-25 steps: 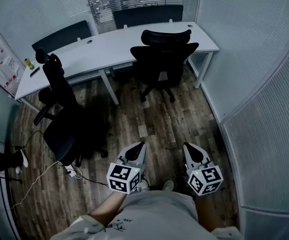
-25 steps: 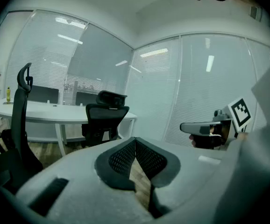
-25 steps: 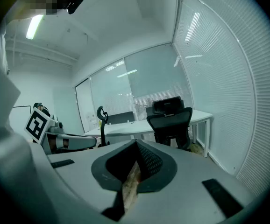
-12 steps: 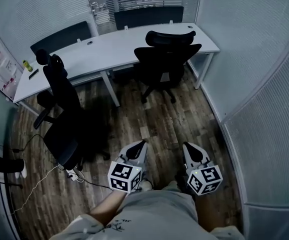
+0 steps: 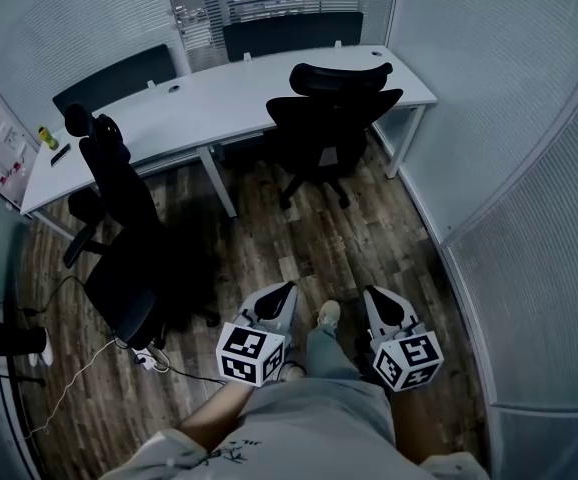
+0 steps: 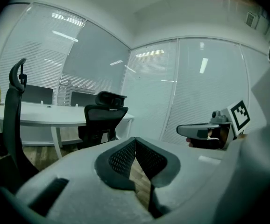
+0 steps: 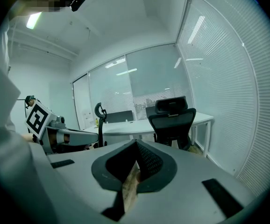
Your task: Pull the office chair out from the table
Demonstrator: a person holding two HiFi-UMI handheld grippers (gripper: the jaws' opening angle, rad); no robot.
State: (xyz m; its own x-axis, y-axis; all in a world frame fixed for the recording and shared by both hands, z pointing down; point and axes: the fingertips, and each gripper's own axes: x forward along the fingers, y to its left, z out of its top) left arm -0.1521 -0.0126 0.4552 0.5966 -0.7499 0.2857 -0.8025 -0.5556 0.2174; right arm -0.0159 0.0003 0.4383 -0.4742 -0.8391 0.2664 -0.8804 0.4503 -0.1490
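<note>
A black office chair with a headrest stands tucked against the right end of the white curved table. It also shows far ahead in the left gripper view and the right gripper view. Both grippers are held low in front of my body, well short of the chair. My left gripper is shut with nothing in it, its tips meeting. My right gripper is likewise shut and empty. A shoe shows between them.
A second black chair stands pulled out at the left, its shadow on the wood floor. Cables and a power strip lie near its base. A yellow bottle sits at the table's left end. Glass walls with blinds close the right side.
The view has crept toward the table, and a foot has stepped forward between the two grippers. Both grippers stay shut and level.
</note>
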